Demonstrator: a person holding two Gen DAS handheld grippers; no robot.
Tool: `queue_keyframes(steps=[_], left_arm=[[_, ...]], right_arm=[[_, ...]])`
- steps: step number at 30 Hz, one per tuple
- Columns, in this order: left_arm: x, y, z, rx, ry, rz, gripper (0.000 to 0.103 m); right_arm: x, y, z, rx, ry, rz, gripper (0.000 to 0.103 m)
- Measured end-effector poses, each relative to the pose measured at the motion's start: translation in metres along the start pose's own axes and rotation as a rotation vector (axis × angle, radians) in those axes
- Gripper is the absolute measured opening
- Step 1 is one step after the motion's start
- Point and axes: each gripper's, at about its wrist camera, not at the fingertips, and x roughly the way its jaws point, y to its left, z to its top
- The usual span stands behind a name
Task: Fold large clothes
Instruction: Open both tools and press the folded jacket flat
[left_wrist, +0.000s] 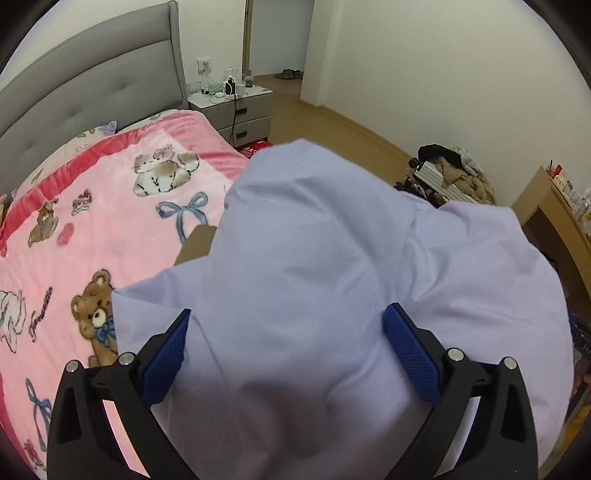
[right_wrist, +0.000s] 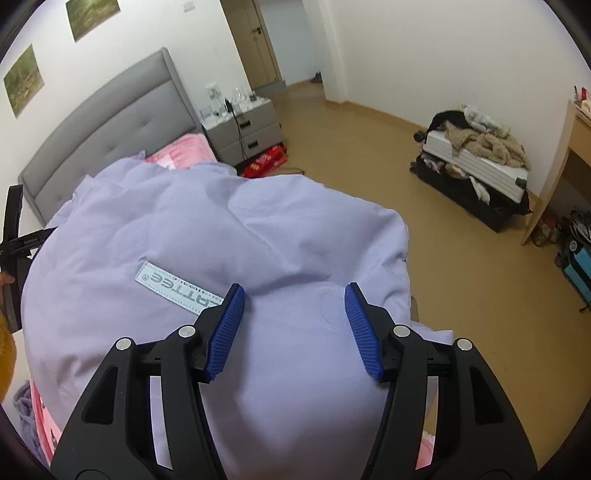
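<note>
A large lavender garment (left_wrist: 332, 258) lies bunched on the bed over a pink cartoon blanket (left_wrist: 92, 229). It also fills the right wrist view (right_wrist: 221, 229), where a sewn label (right_wrist: 177, 288) shows. My left gripper (left_wrist: 286, 325) is open, its blue pads wide apart with the cloth billowing up between them. My right gripper (right_wrist: 293, 295) is open above the garment, pads apart on either side of a fold. The left gripper's black frame (right_wrist: 14, 251) shows at the left edge of the right wrist view.
A grey padded headboard (left_wrist: 92, 81) backs the bed. A grey nightstand (right_wrist: 247, 129) with clutter stands beside it, a red item (right_wrist: 266, 160) on the floor below. A suitcase piled with clothes (right_wrist: 476, 166) and a wooden desk (right_wrist: 569, 147) stand to the right.
</note>
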Motion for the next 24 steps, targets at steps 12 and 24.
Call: queue_keyframes(steps=[12, 24], left_arm=[[-0.062, -0.028, -0.021, -0.02, -0.131, 0.139, 0.099], [-0.19, -0.118, -0.049, -0.055, -0.258, 0.092, 0.098]], right_arm=[[-0.055, 0.009, -0.002, 0.092, -0.049, -0.073, 0.075], [-0.148, 0.093, -0.015, -0.003, -0.154, -0.082, 0.095]])
